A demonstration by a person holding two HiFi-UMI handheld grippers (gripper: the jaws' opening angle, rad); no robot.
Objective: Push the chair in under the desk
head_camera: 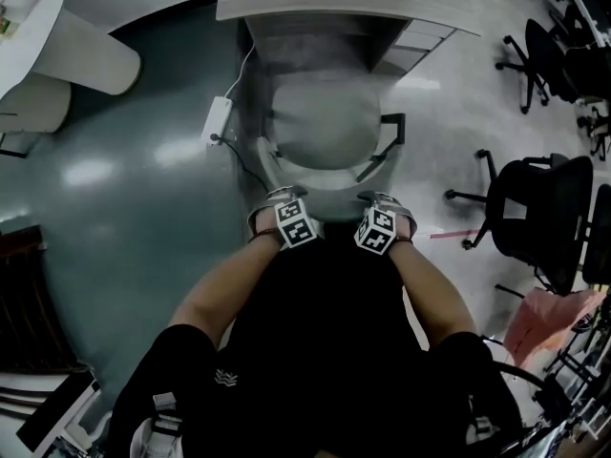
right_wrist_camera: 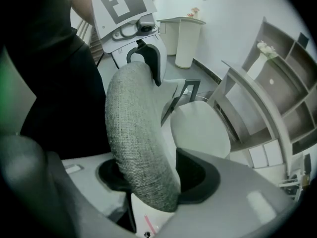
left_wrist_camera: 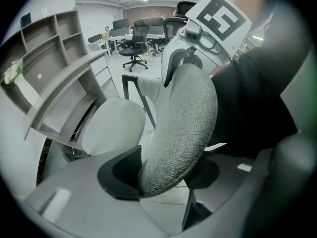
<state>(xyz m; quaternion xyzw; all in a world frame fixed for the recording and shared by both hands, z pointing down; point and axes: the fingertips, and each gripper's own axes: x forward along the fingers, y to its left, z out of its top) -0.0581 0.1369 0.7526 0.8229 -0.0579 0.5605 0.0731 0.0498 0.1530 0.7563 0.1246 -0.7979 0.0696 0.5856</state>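
Observation:
The chair has a pale grey seat (head_camera: 323, 124) and a grey fabric backrest (head_camera: 329, 191), and it stands in front of the wooden desk (head_camera: 325, 3) with the seat partly under the desk's edge. My left gripper (head_camera: 277, 197) is shut on the left part of the backrest's top edge, my right gripper (head_camera: 384, 201) on the right part. In the left gripper view the backrest (left_wrist_camera: 183, 123) sits between the dark pads (left_wrist_camera: 121, 175) of the left gripper (left_wrist_camera: 163, 177). The right gripper view shows the same backrest (right_wrist_camera: 136, 138) clamped in the right gripper (right_wrist_camera: 156, 180).
A white power strip (head_camera: 218, 117) with its cable lies on the floor left of the chair. A drawer unit (head_camera: 420, 38) stands under the desk's right side. Black office chairs (head_camera: 539, 218) stand at the right, a white rounded counter (head_camera: 57, 55) at the left.

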